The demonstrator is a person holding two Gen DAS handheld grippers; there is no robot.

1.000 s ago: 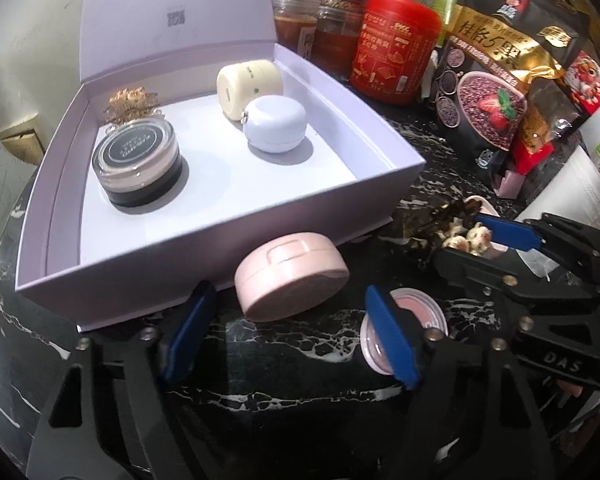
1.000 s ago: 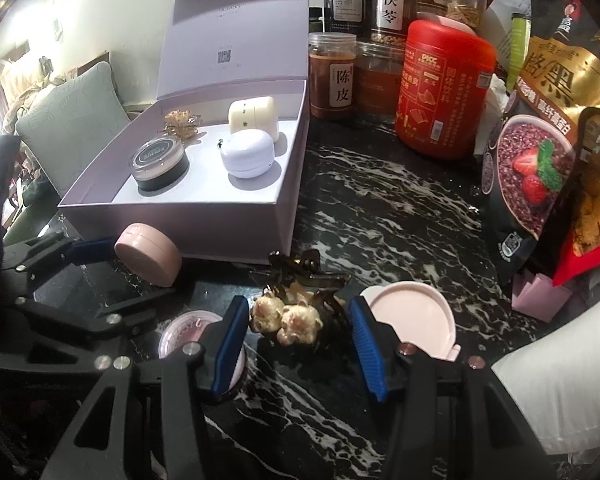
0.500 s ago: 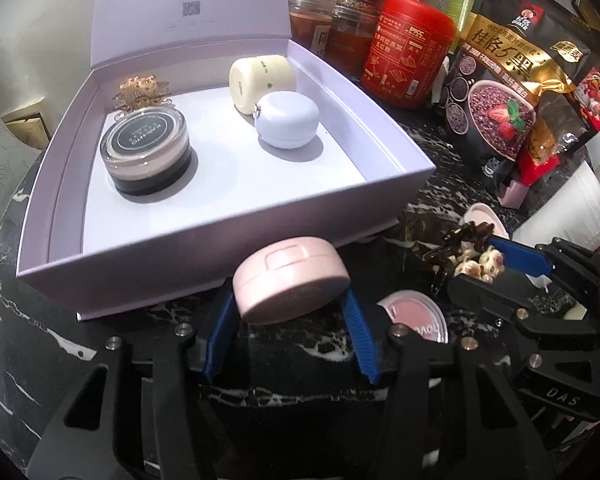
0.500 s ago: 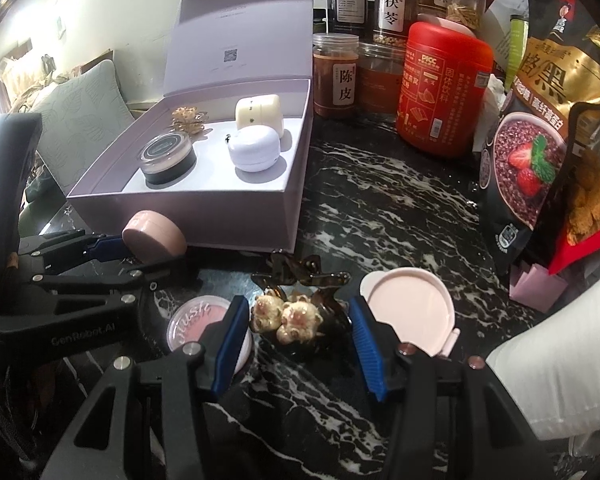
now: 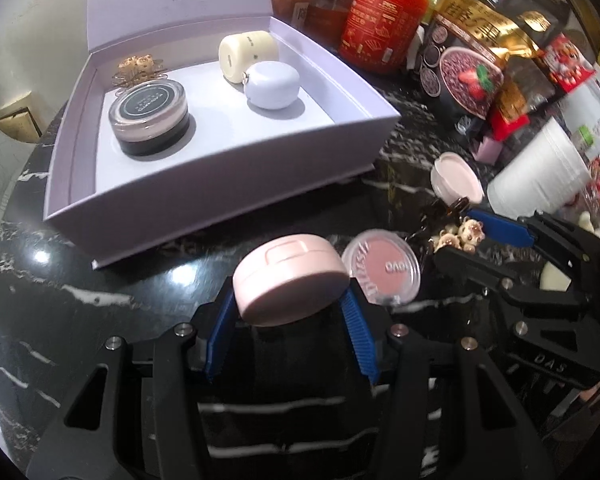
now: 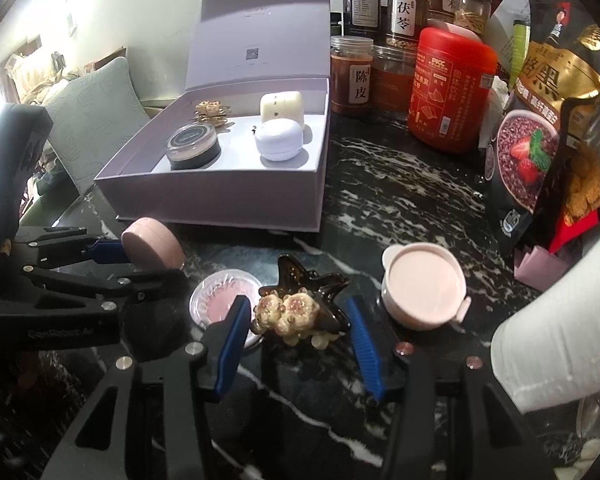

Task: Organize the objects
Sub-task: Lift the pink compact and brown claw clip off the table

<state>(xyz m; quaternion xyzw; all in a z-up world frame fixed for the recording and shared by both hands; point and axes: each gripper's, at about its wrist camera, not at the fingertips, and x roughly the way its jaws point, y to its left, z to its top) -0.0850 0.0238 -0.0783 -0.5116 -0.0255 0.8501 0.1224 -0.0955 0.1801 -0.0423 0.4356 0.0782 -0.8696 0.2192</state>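
Observation:
My left gripper [image 5: 287, 307] is shut on a round pink compact [image 5: 290, 278], its blue pads pressing both sides, just in front of the open lilac box [image 5: 220, 200]. The right wrist view shows that compact [image 6: 152, 248] held clear of the box [image 6: 220, 196]. My right gripper [image 6: 296, 311] is shut on a dark hair clip with pearly flowers [image 6: 300, 308], over the black marble top. The same clip [image 5: 460, 232] shows to the right in the left wrist view. Between both grippers lies a clear-lidded pink blush [image 5: 382, 266]. A pale pink dish [image 6: 424, 284] sits right of the clip.
Inside the box stand a black jar [image 5: 150, 118], a cream case [image 5: 246, 54], a lilac round case [image 5: 274, 84] and a gold brooch [image 5: 138, 66]. Behind are a red canister [image 6: 450, 88], jars and snack bags [image 6: 540, 120]. A white bulky thing [image 6: 560, 340] crowds the right.
The left jaws went from open around the pink compact to shut on it, and it has come away from the box front. The right gripper kept the clip and shifted slightly.

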